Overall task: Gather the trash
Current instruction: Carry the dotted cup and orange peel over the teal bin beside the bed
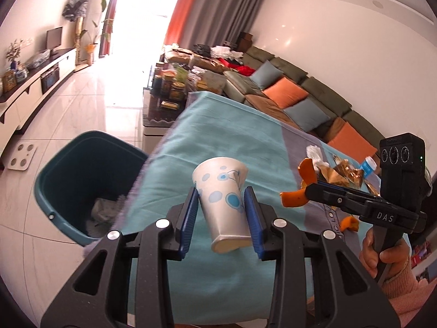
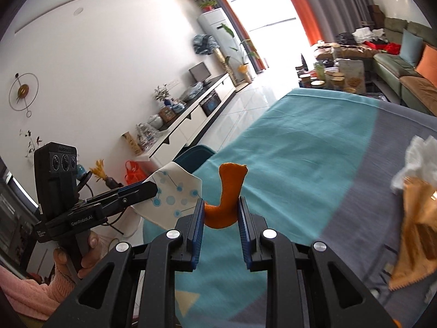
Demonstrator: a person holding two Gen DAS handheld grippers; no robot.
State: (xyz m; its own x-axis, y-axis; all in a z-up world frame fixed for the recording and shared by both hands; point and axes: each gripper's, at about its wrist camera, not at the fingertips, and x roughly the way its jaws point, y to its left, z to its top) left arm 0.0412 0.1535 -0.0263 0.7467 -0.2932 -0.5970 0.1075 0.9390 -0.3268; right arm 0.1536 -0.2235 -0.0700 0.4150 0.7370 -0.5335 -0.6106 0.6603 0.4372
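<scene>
My left gripper (image 1: 221, 192) is shut on a white paper cup with blue dots (image 1: 224, 205), held tilted above the table's left part. The same cup (image 2: 174, 194) shows squashed in the right wrist view. My right gripper (image 2: 221, 202) is shut on a curled orange peel (image 2: 230, 188), seen from the side as the peel (image 1: 293, 201) at the right gripper's tip (image 1: 310, 188). A teal bin (image 1: 68, 169) with crumpled paper inside stands on the floor left of the table. A white tissue (image 1: 314, 153), a gold wrapper (image 1: 344, 173) and another peel piece (image 1: 349, 222) lie on the cloth.
The table wears a teal and grey cloth (image 1: 218, 136). A low table crowded with jars (image 1: 169, 87) stands beyond it, a long sofa with cushions (image 1: 286, 93) to the right, and a TV cabinet (image 1: 41, 82) along the left wall. A white scale (image 1: 21, 157) lies on the floor.
</scene>
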